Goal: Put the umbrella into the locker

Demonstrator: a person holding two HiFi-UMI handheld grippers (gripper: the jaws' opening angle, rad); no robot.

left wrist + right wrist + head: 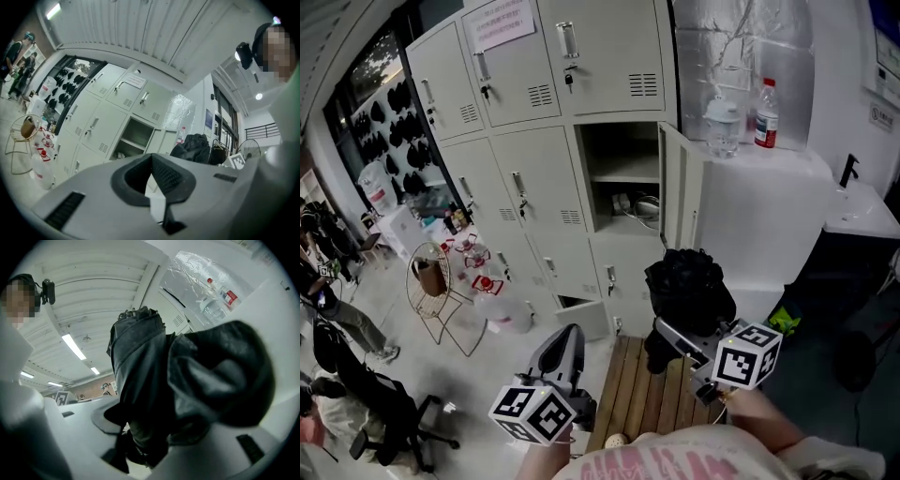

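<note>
The right gripper point(140, 446) is clenched on the black folded umbrella point(689, 286), whose bundled cloth bulges above its jaws. It hangs over a slatted wooden bench point(642, 394), below and apart from the open locker compartment point(623, 178). The compartment's door point(675, 197) stands ajar just above the umbrella, and some items point(639, 204) lie on the lower shelf. The left gripper point(562, 352) is closed and empty. Two bottles point(766, 112) stand on the white cabinet point(769, 206) beside the lockers.
</note>
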